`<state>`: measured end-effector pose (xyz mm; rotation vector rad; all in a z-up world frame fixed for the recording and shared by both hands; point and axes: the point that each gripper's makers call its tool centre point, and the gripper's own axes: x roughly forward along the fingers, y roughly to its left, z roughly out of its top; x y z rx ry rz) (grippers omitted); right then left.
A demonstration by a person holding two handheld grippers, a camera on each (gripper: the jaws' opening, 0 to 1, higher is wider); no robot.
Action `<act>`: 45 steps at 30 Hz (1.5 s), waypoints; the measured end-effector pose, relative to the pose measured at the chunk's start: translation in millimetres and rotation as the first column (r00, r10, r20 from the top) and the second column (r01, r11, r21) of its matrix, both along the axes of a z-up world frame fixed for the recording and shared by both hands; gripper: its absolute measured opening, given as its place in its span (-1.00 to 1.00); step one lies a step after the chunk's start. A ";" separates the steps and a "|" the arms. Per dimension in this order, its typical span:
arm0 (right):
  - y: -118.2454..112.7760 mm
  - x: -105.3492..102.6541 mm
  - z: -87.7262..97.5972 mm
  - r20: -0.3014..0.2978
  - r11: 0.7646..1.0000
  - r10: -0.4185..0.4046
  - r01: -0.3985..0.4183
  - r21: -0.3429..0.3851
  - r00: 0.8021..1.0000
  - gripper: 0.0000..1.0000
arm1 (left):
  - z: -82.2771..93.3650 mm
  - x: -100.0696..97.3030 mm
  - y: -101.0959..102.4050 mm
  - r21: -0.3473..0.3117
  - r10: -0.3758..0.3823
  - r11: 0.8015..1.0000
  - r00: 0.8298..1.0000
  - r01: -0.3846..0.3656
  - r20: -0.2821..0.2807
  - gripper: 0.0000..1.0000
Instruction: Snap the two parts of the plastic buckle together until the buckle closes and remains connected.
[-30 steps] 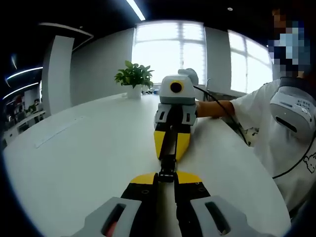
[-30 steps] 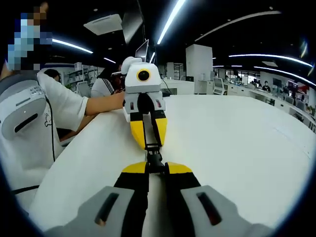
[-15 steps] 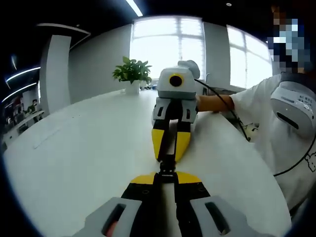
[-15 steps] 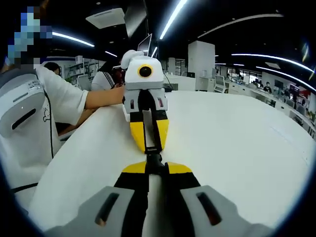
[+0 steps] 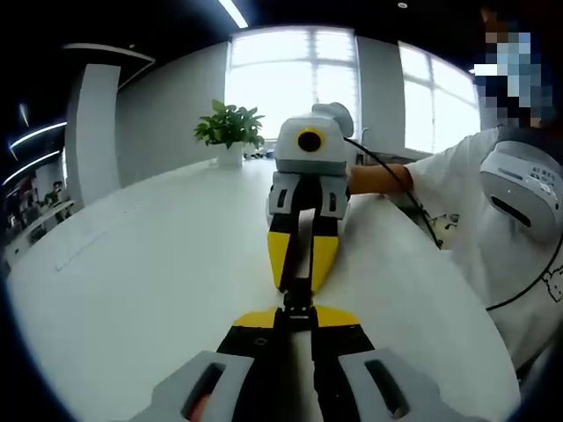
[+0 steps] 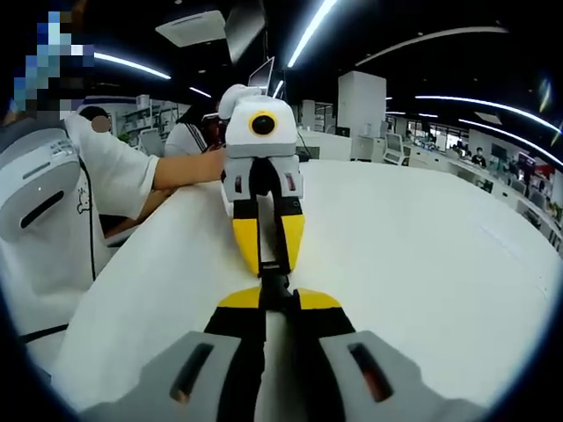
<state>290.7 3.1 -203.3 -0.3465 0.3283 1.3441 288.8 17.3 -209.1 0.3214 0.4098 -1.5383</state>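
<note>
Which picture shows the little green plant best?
The left gripper view: the potted plant stands clear at the far edge of the white table, before the bright window. The right gripper view faces the office instead, toward desks and ceiling lights.

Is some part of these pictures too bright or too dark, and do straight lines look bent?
Left gripper view: the windows behind the plant are blown out white, and the black buckle is a dark shape without detail. Right gripper view: darker room, the ceiling light strips glare and curve; the white table edge bows from fisheye distortion.
</note>
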 end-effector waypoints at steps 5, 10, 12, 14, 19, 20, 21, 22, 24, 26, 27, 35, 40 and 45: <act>1.9 -4.9 -0.6 0.006 0.999 0.036 -0.036 -0.022 0.999 -0.81 | 0.0 -3.8 -0.8 0.000 -0.036 0.999 0.999 0.036 0.000 -0.80; 3.9 -4.5 -0.9 0.004 0.997 0.056 -0.056 -0.045 0.998 -0.82 | 0.0 -5.7 -1.2 0.016 -0.064 0.998 0.998 0.064 0.006 -0.81; 4.0 -4.5 -1.3 0.000 0.997 0.057 -0.057 -0.045 0.998 -0.82 | -0.1 -6.2 -1.2 0.018 -0.071 0.997 0.997 0.071 0.004 -0.81; 3.9 -4.1 -1.4 -0.006 0.998 0.048 -0.048 -0.039 0.999 -0.83 | -0.2 -6.8 -1.4 0.016 -0.069 0.997 0.998 0.069 0.002 -0.81; 4.2 -4.5 -1.8 -0.003 0.998 0.016 -0.017 -0.053 1.000 -0.84 | -0.1 -7.8 -1.3 0.024 -0.059 0.998 0.998 0.059 0.012 -0.82; 3.9 -4.2 -1.9 -0.009 0.999 0.006 -0.006 -0.050 1.000 -0.84 | -0.1 -7.9 -1.2 0.024 -0.056 0.998 0.998 0.056 0.010 -0.82; 3.9 -4.3 -2.1 -0.009 0.999 -0.004 0.004 -0.048 1.000 -0.84 | -0.1 -8.5 -1.3 0.024 -0.049 0.999 0.999 0.049 0.009 -0.82; 5.8 -5.7 -2.5 -0.008 0.999 -0.007 0.006 -0.044 1.000 -0.85 | -0.3 -9.5 -3.5 0.020 -0.036 0.999 0.999 0.036 0.012 -0.82; 6.2 -6.1 -8.3 0.002 0.998 -0.010 0.010 -0.061 1.000 -0.85 | 0.4 -12.4 -4.4 0.019 -0.034 0.999 0.999 0.034 0.013 -0.82; 4.3 -1.1 -13.3 -0.006 0.998 -0.022 0.022 -0.060 1.000 -0.85 | 0.0 -11.2 -3.4 0.024 -0.028 0.999 1.000 0.028 0.009 -0.82; 3.8 0.2 -14.1 -0.008 0.998 -0.021 0.021 -0.054 1.000 -0.84 | -0.2 -11.2 -3.1 0.019 -0.024 1.000 1.000 0.024 0.005 -0.81; 4.3 6.3 -15.3 0.001 1.000 -0.009 0.009 0.003 1.000 -0.79 | -0.6 -9.4 -2.5 -0.008 -0.019 1.000 1.000 0.019 0.007 -0.77; 8.4 8.2 -11.3 0.014 1.000 0.013 -0.013 0.011 1.000 -0.77 | 0.3 -9.0 -4.0 -0.010 -0.021 1.000 1.000 0.021 0.004 -0.76; 8.6 12.5 -7.9 0.006 1.000 0.014 -0.014 0.017 1.000 -0.65 | 1.0 -10.1 -3.9 -0.029 -0.018 0.999 0.999 0.016 -0.038 -0.66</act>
